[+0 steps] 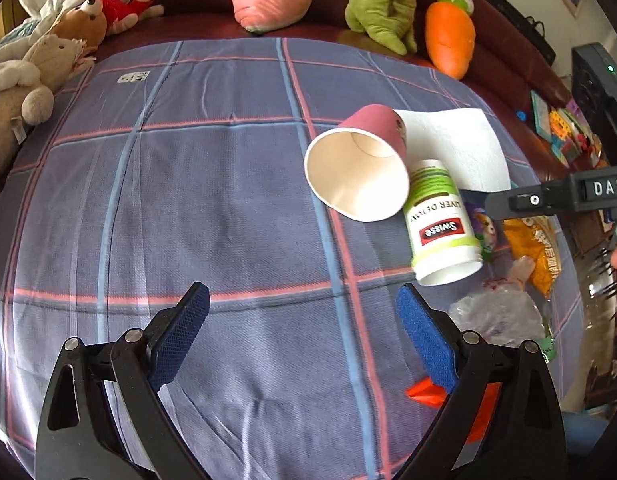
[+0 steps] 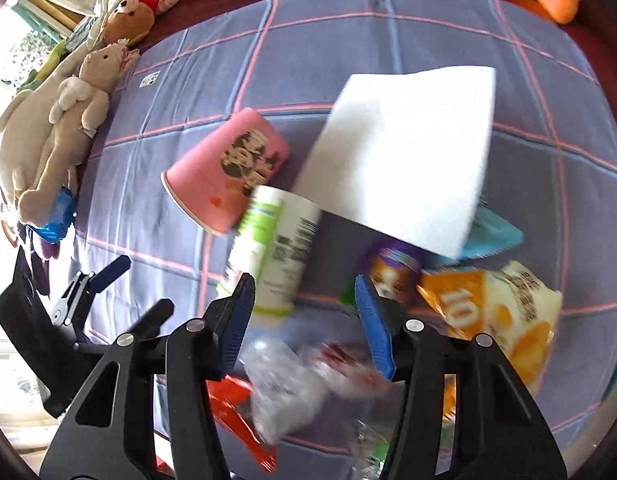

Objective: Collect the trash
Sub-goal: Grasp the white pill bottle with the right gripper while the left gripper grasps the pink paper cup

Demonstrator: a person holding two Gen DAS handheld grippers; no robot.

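Trash: clear wrapper (image 2: pixel 292 380) blurred btwn right gripper (image 2: pixel 304 292) jaws.

Open cloth on the left, litter crowded on the right

The checked cloth (image 1: pixel 188 184) lies bare across the left and near middle, open to a gripper. To the right, the cup (image 1: pixel 358 164), bottle (image 1: pixel 442 220), tissue (image 1: pixel 460 148), wrappers (image 2: pixel 492 312) and clear bag (image 2: pixel 292 376) lie touching or overlapping. Plush toys (image 1: pixel 36 68) line the far and left edges.

White bottle (image 1: pixel 442 224) reads "Swisse" — black tool (image 1: pixel 568 194) "DAS" (orange packet (image 2: pixel 488 312): "10").
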